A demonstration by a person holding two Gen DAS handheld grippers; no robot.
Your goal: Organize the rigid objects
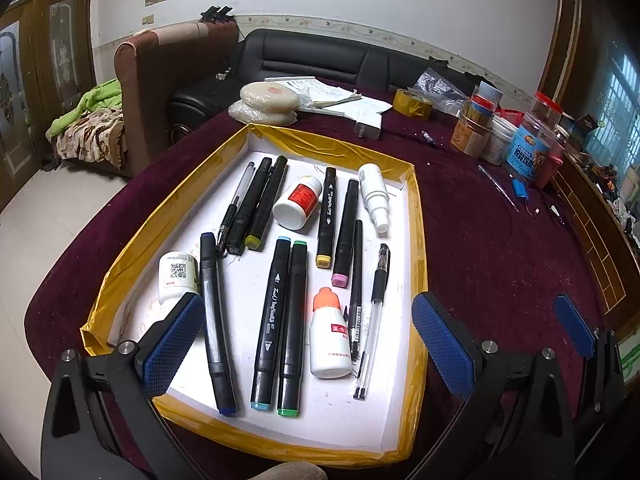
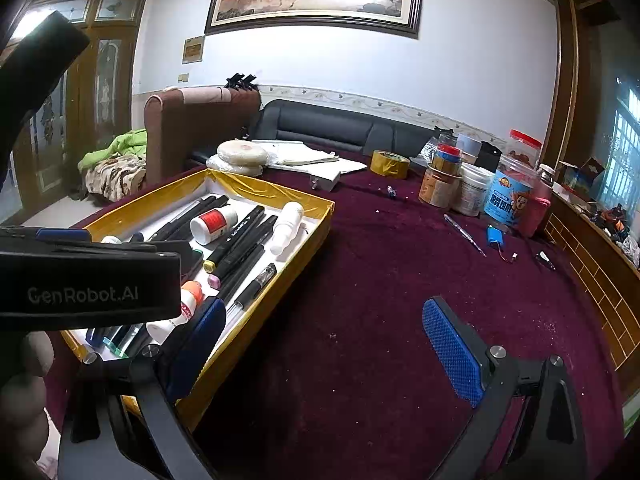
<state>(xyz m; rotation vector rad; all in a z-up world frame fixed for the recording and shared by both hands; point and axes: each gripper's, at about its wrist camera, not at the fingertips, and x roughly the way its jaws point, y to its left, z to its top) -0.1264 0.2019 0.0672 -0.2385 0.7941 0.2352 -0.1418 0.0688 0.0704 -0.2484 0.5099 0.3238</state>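
Note:
A shallow white tray with a gold-taped rim (image 1: pixel 416 216) lies on the maroon table. In it lie several black markers, among them a blue-ended one (image 1: pixel 216 328) and a green-ended one (image 1: pixel 294 328), thin pens (image 1: pixel 374 312), an orange-capped white bottle (image 1: pixel 329 336), a red-labelled bottle (image 1: pixel 298 202), a QR-labelled bottle (image 1: pixel 178 276) and a white spray bottle (image 1: pixel 374 196). My left gripper (image 1: pixel 308 344) is open and empty above the tray's near end. My right gripper (image 2: pixel 332 356) is open and empty over bare cloth right of the tray (image 2: pixel 316 216).
Beyond the tray lie papers (image 1: pixel 340 98), a white charger (image 1: pixel 369 124) and a gold tape roll (image 1: pixel 412 104). Jars and cans (image 1: pixel 500 132) stand at the far right, with a pen (image 2: pixel 466 234) and a blue part (image 2: pixel 496 236) on the cloth. A sofa stands behind.

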